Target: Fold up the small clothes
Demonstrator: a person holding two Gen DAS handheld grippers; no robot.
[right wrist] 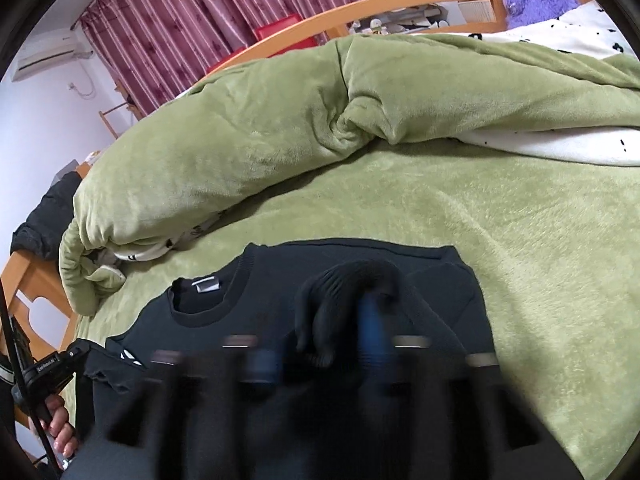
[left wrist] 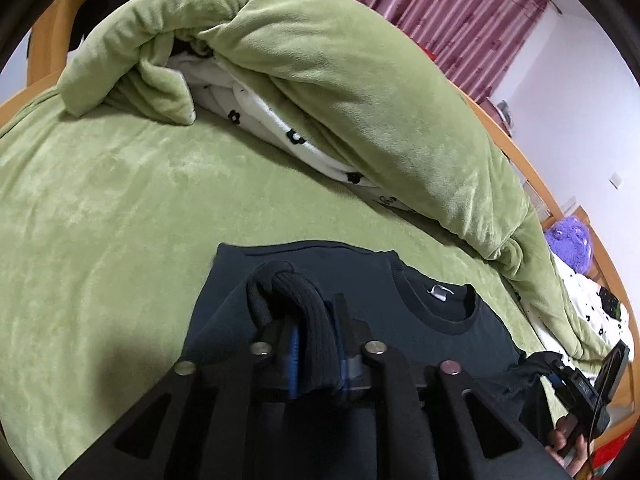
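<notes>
Black sweatshirt (right wrist: 280, 320) flat on green blanket (right wrist: 460, 208); ribbed cuff (right wrist: 344, 304) between right gripper (right wrist: 320, 344) fingers.

Right gripper (right wrist: 320, 344): we find it smeared by motion blur, so whether its pads press the ribbed cuff (right wrist: 352, 292) between the jaws we cannot tell. Dark sweatshirt (right wrist: 248, 328): its lower body is hidden behind the jaws. Left gripper (left wrist: 316, 340): fingertips buried under a ribbed cuff (left wrist: 288, 284). Patterned white bedding (left wrist: 280, 128), well beyond the jaws: mostly covered by the green quilt (left wrist: 360, 80).
</notes>
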